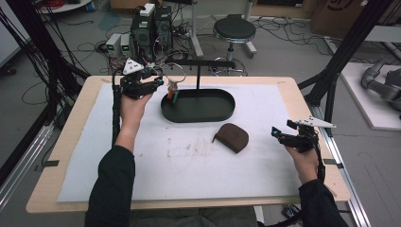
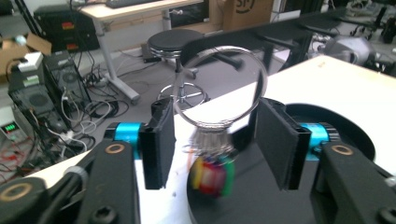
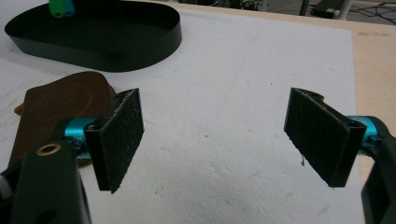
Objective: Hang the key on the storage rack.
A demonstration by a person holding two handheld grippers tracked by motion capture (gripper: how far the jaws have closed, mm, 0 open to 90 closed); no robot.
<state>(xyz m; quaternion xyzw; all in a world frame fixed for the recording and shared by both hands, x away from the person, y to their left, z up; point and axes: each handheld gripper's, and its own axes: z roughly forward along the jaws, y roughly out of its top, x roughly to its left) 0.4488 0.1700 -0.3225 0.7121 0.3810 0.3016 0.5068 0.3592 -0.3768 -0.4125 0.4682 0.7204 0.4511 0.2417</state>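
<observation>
A black oval tray (image 1: 222, 113) sits at upper centre of the high view on the white mat (image 1: 189, 156), with a thin black T-stand (image 1: 197, 71) rising from its back edge. A brown pouch (image 1: 231, 137) lies on the mat just below and right of the tray. Beyond the table, in the top of the frame, are a round stool (image 1: 234, 29) and computer boxes (image 1: 151, 26) among floor cables.

My left gripper (image 1: 158, 84) is held up at the tray's left end, in the upper left of the high view. In the left gripper view my pads (image 2: 161, 140) stand moderately apart, and a big metal key ring (image 2: 219, 86) sits between them; its sides seem to rest at the pads' inner edges, though I cannot tell how firmly I grip it. Below the ring hang small rings and blurred coloured tags (image 2: 212, 172), dangling over the tray's left end. The T-stand's bar crosses just behind the ring's top.

My right gripper (image 1: 279, 135) is low at the right of the high view, near the mat's right edge, well apart from the pouch. In the right gripper view its pads (image 3: 116, 140) are spread wide with bare mat between them, holding nothing; the pouch lies just behind the left pad
</observation>
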